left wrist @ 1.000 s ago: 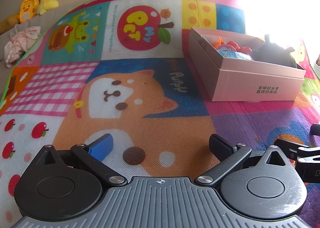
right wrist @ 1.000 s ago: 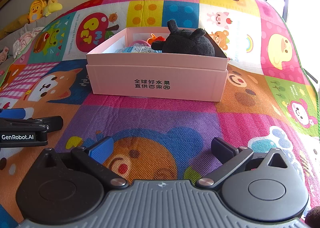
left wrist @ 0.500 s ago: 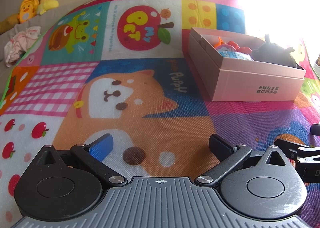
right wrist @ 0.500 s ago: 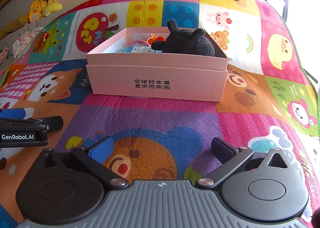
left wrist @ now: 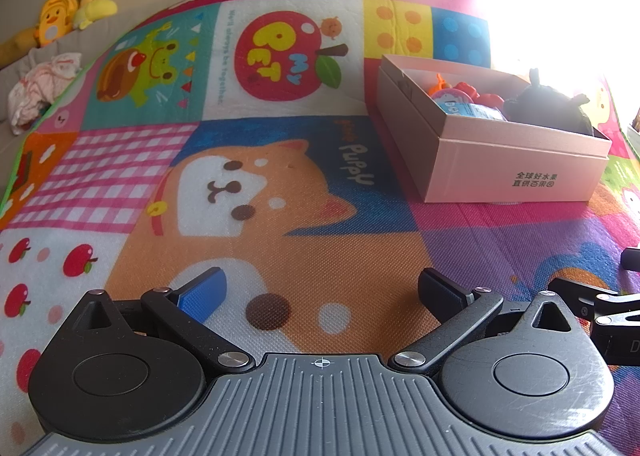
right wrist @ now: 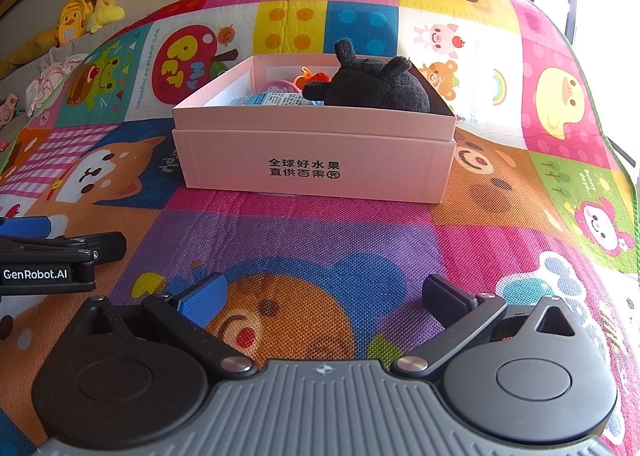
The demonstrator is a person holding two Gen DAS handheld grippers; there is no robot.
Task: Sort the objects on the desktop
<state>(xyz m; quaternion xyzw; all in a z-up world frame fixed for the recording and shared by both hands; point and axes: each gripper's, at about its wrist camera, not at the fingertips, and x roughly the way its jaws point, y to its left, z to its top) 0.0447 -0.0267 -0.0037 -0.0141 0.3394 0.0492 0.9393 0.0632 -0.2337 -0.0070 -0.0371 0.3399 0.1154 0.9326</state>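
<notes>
At the bottom of the left wrist view the left gripper [left wrist: 320,292] hangs low over the play mat [left wrist: 280,215], its fingers spread wide with nothing between them, above a printed puppy. At the bottom of the right wrist view the right gripper [right wrist: 322,292] sits the same way, fingers spread and empty, above a printed bear face on the mat's purple patch. Each gripper shows at the edge of the other's view: the left one at the left edge of the right wrist view, the right one at the lower right edge of the left wrist view. Farther up the mat, in the middle of the right wrist view, stands an open pink box [right wrist: 316,171] with black printing on its front wall. Inside it, a black plush toy [right wrist: 380,89] fills the right end; left of it lie a light blue packet [right wrist: 276,99], a pink round item [right wrist: 276,87] and an orange toy [right wrist: 312,76]. In the upper left, beyond the mat, yellow plush toys [right wrist: 86,17] rest on a grey ledge.
</notes>
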